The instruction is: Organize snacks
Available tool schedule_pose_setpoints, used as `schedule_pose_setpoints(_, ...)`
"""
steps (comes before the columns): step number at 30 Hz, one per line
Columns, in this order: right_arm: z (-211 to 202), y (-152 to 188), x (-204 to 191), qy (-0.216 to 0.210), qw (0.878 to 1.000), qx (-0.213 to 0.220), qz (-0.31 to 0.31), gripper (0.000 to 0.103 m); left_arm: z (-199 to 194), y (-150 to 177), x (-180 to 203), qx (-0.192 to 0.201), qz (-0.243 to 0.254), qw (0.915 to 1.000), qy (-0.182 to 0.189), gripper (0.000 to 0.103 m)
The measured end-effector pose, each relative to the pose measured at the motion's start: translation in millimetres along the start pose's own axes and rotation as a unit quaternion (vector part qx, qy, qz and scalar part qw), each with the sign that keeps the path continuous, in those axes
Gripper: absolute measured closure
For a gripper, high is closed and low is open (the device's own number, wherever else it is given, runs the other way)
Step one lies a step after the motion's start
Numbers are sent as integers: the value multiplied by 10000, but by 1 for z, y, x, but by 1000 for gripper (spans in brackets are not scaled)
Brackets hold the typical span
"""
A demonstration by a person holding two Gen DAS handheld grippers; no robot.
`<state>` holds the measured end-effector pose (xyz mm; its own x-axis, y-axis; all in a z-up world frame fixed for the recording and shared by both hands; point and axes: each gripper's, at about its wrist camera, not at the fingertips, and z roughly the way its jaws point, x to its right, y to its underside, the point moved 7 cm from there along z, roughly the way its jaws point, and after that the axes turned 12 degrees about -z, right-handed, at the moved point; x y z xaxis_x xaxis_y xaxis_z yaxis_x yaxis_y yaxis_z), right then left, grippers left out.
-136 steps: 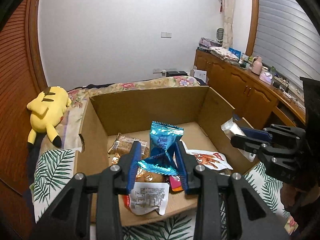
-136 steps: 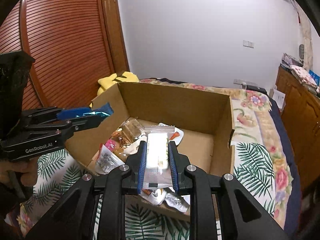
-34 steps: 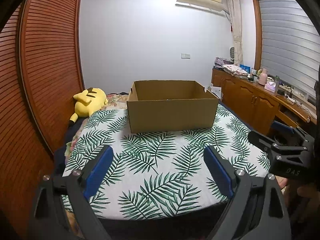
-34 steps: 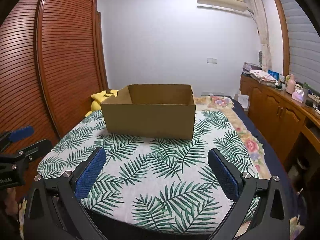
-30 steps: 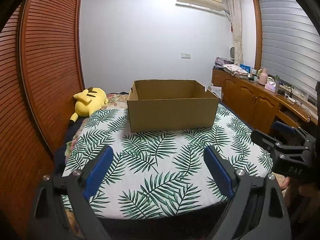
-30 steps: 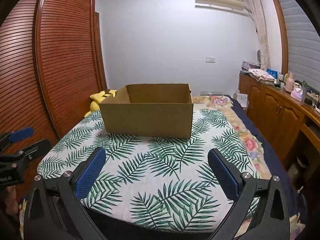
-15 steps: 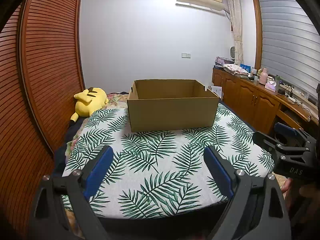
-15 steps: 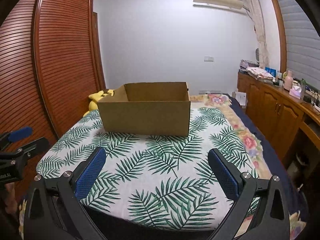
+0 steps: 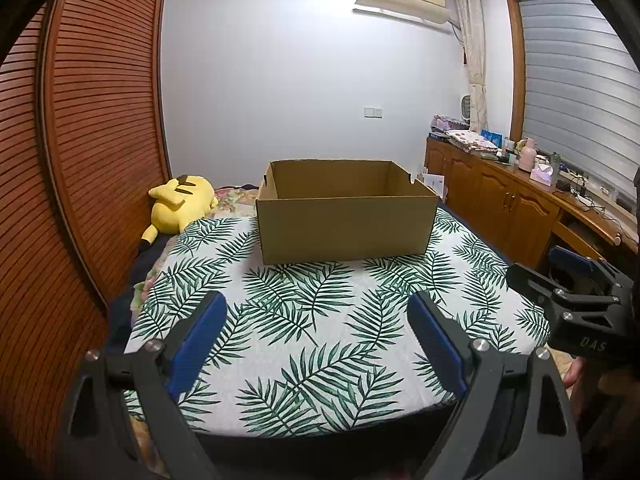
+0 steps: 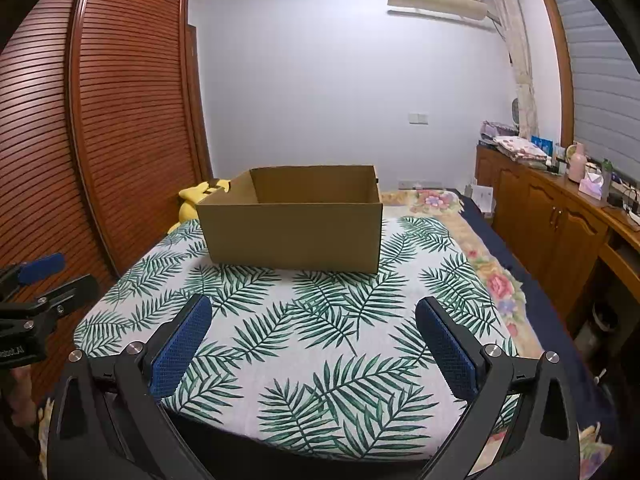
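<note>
We see one leaf-print bedspread (image 9: 320, 320) bearing one open cardboard box (image 9: 346, 224), one yellow plush toy (image 9: 180, 204) beside it, and well short of the box our left gripper (image 9: 318, 336) and right gripper (image 10: 316, 340), both spread wide, gripping nothing.

Both wrist cameras are looking forward from the near end of the bed (image 9: 312, 344), well back from the cardboard box (image 9: 344, 228) and facing the far wall. The left wrist view is sitting to the left, catching the right gripper (image 9: 560, 276) at its right edge; the right wrist view is sitting to the right, catching the left gripper (image 10: 48, 276) at its left edge. Both are sharing the box, the leaf-print cover and the wardrobe doors (image 10: 132, 128).
</note>
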<state>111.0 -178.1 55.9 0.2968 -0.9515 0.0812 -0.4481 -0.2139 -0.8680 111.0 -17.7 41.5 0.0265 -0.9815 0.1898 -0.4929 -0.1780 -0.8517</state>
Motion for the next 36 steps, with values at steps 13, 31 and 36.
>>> schedule_pose_setpoints(13, 1, -1, 0, 12, 10000, 1, 5, 0, -5, 0, -2, 34, -25, 10000, -3, 10)
schedule_pose_setpoints(31, -1, -1, 1, 12, 10000, 31, 1, 0, -6, 0, -1, 54, -26, 10000, -10, 10)
schedule_pose_setpoints(36, -1, -1, 1, 13, 10000, 33, 4, 0, -6, 1, -2, 57, -26, 10000, -12, 10)
